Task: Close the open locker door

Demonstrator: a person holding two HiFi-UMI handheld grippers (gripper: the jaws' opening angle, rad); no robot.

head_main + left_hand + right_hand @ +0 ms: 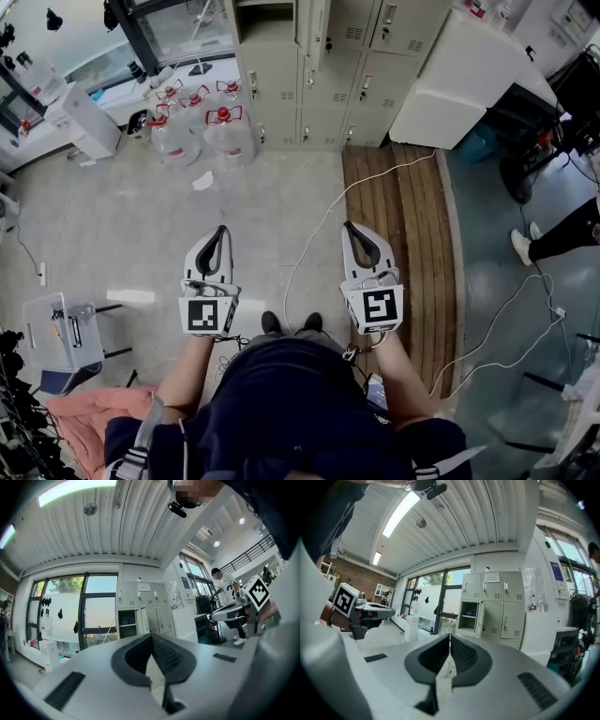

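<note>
The left tongs (223, 230) and the right tongs (350, 226) are held side by side, well apart, in front of the person. Both are roughly level and aimed at a bank of grey lockers (319, 94) across the floor. In the left gripper view the left tongs are seen pressed together at the tips, with nothing caught between them. In the right gripper view the right tongs are likewise pressed together and empty. Both are kept well away from the lockers.

The open locker door (313, 33) is found in the upper part of the bank. It is swung outward at the right edge of its compartment (265, 19), so the inside of that compartment is exposed. The neighbouring doors are shut.

Large water bottles (202, 127) with red caps are grouped on the floor to the left of the lockers. A white cabinet (469, 80) is set to their right. A strip of wooden boards (398, 234) is laid on the floor, and a white cable (328, 212) is trailed across it and on between the two tongs.
</note>
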